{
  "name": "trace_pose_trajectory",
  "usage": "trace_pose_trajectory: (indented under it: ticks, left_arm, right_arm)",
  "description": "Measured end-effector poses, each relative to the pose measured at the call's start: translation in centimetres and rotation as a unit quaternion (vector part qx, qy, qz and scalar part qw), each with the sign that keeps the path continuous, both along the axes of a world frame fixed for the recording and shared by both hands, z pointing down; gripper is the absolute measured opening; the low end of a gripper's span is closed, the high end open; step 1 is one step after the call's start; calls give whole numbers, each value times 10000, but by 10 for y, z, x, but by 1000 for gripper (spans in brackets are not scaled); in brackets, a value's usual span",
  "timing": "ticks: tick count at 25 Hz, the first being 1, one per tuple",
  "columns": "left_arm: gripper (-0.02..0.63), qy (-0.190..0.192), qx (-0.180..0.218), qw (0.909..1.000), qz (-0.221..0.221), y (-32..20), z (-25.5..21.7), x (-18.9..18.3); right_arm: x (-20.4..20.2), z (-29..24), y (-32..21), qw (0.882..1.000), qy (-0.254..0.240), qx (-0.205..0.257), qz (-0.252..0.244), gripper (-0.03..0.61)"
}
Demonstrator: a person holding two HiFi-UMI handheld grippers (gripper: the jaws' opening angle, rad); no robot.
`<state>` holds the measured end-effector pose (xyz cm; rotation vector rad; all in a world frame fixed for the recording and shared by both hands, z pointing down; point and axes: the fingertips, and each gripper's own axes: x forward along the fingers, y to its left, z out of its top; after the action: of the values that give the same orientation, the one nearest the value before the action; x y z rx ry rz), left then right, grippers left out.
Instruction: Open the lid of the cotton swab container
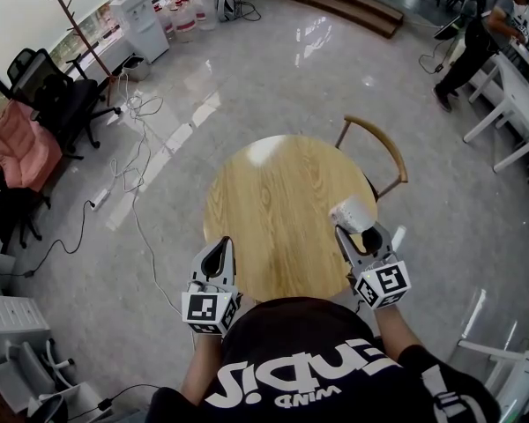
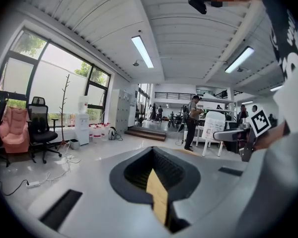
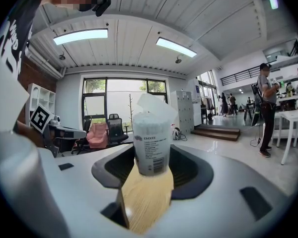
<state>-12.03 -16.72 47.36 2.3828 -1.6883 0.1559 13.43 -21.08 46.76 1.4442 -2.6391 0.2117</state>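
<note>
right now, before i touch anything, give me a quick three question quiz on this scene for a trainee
1. True or false: the left gripper is shut with nothing between its jaws.
2. Which gripper holds the clear cylindrical plastic cotton swab container? A. the left one B. the right one C. neither
3. In the head view, what piece of furniture stands at the far side of the round light wooden table?

Key
1. True.
2. B: the right gripper is clamped on the container's lower part.
3. A chair with a curved wooden back.
</note>
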Motion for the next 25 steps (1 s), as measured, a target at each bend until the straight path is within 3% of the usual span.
trace_pose_trajectory:
  ticks: [25]
  left_arm:
    - [8, 109, 25, 9999, -24, 0, -5, -2]
  right_arm:
    - [-4, -1, -2, 9999, 35, 93, -12, 213]
